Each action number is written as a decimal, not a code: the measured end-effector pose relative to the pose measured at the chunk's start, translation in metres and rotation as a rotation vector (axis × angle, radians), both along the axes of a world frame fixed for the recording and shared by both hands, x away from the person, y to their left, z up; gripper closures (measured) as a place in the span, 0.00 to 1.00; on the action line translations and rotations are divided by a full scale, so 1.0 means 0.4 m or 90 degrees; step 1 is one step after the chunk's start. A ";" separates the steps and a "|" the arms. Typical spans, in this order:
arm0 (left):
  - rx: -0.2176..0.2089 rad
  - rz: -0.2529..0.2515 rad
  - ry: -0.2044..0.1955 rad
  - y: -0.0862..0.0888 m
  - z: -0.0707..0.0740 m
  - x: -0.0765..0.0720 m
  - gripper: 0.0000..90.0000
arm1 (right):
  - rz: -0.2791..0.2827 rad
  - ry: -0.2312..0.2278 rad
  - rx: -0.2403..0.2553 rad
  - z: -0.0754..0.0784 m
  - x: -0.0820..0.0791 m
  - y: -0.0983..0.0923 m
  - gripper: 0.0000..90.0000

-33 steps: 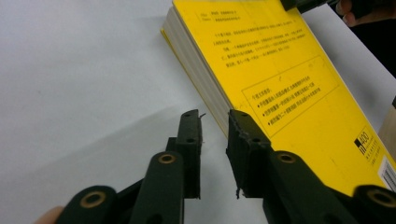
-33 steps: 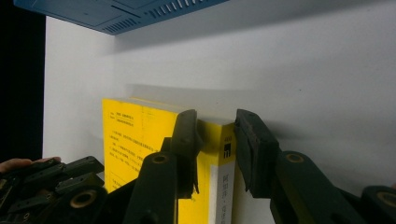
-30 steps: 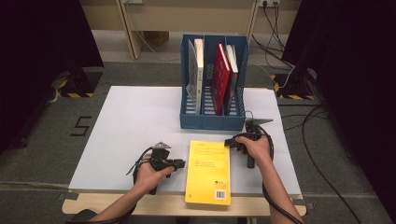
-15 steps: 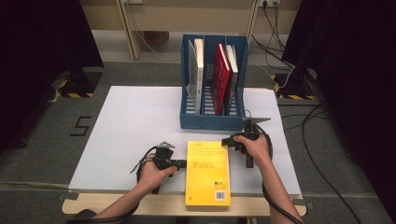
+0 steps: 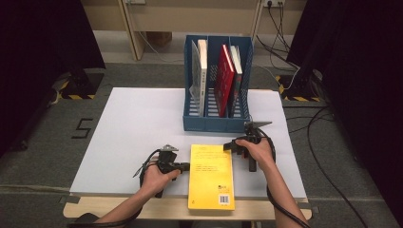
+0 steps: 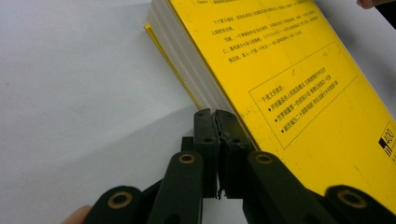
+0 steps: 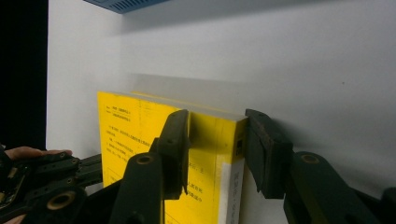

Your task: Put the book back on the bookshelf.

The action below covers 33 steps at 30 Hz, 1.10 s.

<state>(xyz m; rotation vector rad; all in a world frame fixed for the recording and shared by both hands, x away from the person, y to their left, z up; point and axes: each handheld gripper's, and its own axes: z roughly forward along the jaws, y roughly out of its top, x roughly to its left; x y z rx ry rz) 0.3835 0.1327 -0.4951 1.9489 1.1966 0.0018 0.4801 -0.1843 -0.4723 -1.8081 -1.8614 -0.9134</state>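
Observation:
A thick yellow book [image 5: 211, 180] lies flat on the white table [image 5: 138, 123], its near end overhanging the front edge. My left gripper [image 5: 186, 166] is shut with nothing in it, its tips [image 6: 215, 116] against the page edge on the book's [image 6: 289, 70] left side. My right gripper [image 5: 228, 145] is at the book's far right corner. Its jaws have just been opening and stand on either side of that corner [image 7: 217, 121] of the book [image 7: 130, 130], with a thin gap at one pad. Farther off lies the left gripper [image 7: 46, 177].
A blue file rack [image 5: 216, 124] stands upright just beyond the book, holding a red book [image 5: 225, 78] and pale ones [image 5: 202, 71]. Its base [image 7: 126, 4] shows in the right gripper view. Cables trail on the floor to the right [image 5: 323, 142].
The left gripper's tips have come in against the book's left edge. The right gripper has edged slightly left at the far corner. The book has not moved.

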 end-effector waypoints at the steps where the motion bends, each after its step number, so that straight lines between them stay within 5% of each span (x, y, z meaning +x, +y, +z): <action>1: -0.002 -0.001 0.002 0.001 0.000 0.000 0.97 | 0.000 -0.001 0.005 -0.005 0.000 -0.002 0.69; 16: 0.007 0.004 -0.001 -0.003 0.001 -0.001 0.98 | -0.011 0.016 0.021 -0.022 -0.009 -0.001 0.66; 23: 0.001 0.007 0.001 -0.001 0.000 -0.001 0.98 | -0.004 -0.004 -0.025 -0.011 -0.016 0.014 0.70; 33: -0.014 0.008 0.004 0.001 -0.001 0.001 0.94 | 0.000 -0.011 0.030 0.034 -0.023 -0.025 0.81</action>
